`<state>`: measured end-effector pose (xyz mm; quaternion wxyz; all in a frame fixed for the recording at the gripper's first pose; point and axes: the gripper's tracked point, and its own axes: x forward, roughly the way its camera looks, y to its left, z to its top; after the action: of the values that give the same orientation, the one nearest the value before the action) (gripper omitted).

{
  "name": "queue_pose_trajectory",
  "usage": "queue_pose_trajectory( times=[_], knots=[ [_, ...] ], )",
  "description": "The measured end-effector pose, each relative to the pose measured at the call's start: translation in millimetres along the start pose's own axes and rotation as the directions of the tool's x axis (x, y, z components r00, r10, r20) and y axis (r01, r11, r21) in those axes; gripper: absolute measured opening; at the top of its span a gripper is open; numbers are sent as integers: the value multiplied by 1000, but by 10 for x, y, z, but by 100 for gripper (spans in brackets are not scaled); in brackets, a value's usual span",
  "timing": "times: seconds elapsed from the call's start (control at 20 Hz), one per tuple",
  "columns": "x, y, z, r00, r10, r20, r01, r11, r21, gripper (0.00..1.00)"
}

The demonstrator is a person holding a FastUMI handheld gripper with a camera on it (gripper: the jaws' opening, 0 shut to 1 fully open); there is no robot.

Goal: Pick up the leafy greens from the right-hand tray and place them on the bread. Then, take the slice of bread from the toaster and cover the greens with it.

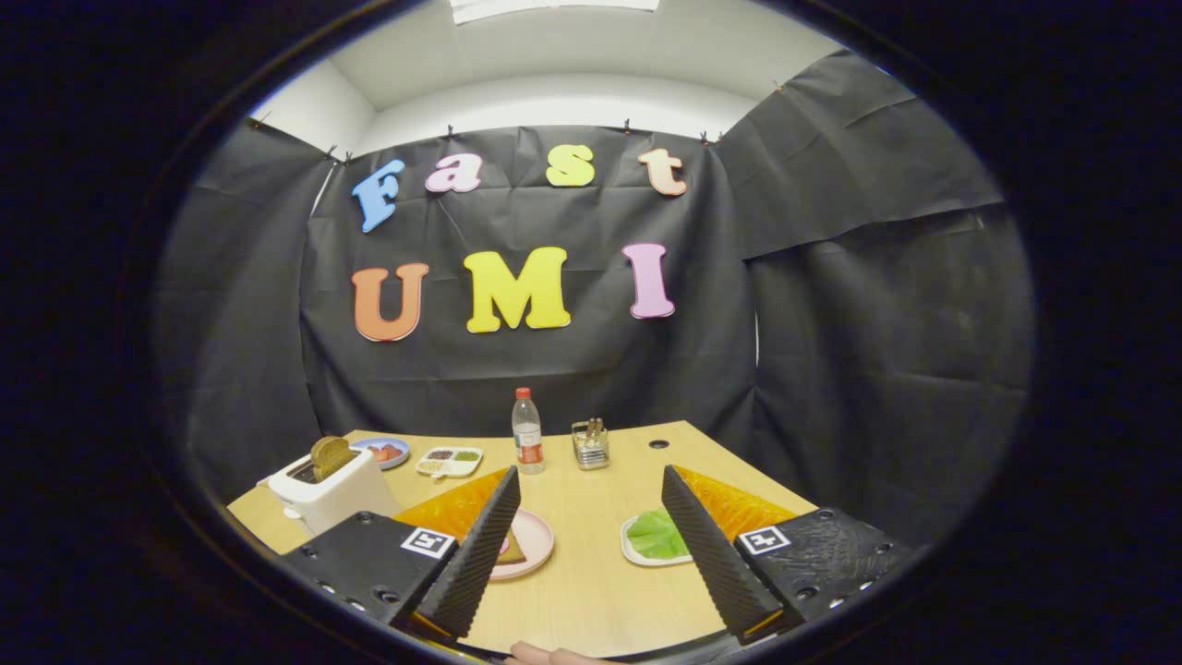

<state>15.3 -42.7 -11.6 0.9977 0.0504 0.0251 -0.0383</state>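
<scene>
The counter [591,517] is carrying everything, spread so that each item sits apart with room to come down on it from above. The tool [591,545] is hovering above the near part of it with its fingers wide apart and gripping nothing; judged from this, the first pick is not yet begun.

The toaster [328,489] is standing beyond the left finger, at the counter's left edge, with the slice of bread [330,455] sticking upright out of its slot, probably so the top edge can be pinched later. The pink plate [526,545] is lying just inside the left finger, partly hidden by it; something brown on it is likely the base bread, though too little is showing to be sure. The white tray [637,552] is sitting against the right finger's inner side, holding the leafy greens [657,534], half covered by that finger.

Further ahead, between the fingers, a water bottle [527,431] and a small wire holder [591,445] are standing near the far edge. A divided dish [449,460] and a blue plate [383,452] are lying behind the toaster, well clear of the working area.
</scene>
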Motion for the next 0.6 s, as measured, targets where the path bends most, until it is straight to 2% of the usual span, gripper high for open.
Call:
queue_pose_trajectory(
  times=[0.2,0.3,0.5,0.6],
  knots=[
    [106,-85,-72,1000,-10,-9,10,1000,-3,95],
    [233,-224,-175,999,-49,-13,49,999,-18,95],
    [589,-472,-536,995,-79,-54,76,995,-63,96],
    [823,-748,-727,988,-125,-87,121,991,-58,96]
  ],
)
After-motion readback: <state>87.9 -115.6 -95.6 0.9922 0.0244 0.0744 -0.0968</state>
